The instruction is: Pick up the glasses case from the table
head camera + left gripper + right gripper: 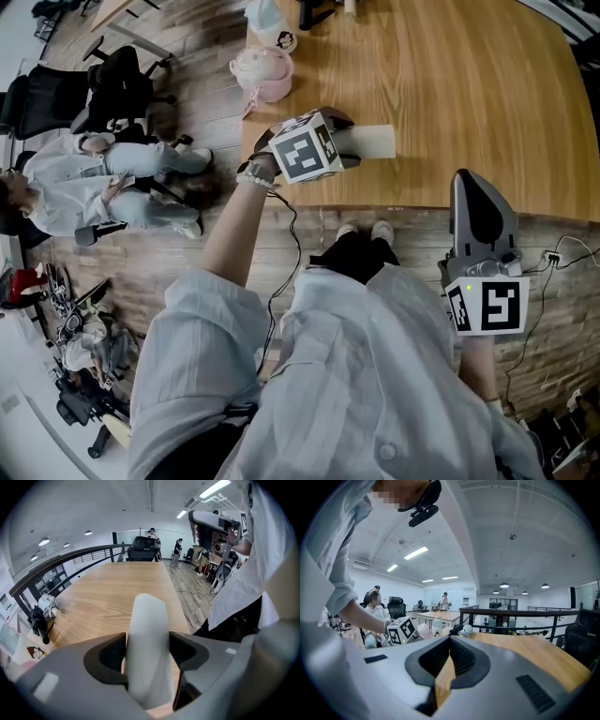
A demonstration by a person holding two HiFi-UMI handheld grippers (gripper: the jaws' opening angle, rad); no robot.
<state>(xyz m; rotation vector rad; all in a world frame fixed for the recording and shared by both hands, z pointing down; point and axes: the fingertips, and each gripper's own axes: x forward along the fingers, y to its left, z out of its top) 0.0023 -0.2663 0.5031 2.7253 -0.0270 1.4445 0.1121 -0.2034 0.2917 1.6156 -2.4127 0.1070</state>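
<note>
From the head view, the person stands at the edge of a big wooden table [469, 94]. The left gripper [349, 142] reaches out over the table, and its two jaws are pressed on the near end of the glasses case [377, 141]. The case is a long white thing, and its far end sticks out past the jaws. It sits close to the table's near edge, not far from a pink pot [262, 73]. The right gripper [469, 187] is well apart from the case. It is held low by the person's side, just off the table's edge, and it has nothing to do right now. From the left gripper view, the white case stands right between the two dark jaws, and both jaws touch its sides, so the hold looks snug. The wood of the table shows under and behind the case. It is hard to tell from here whether the case rests on the wood or has come off it a little. From the right gripper view, the jaws are close together with only a thin slit between them, and nothing is in that slit but a peek of the table behind. So the grab looks done. What seems left is to lift the case clear of the table.
</note>
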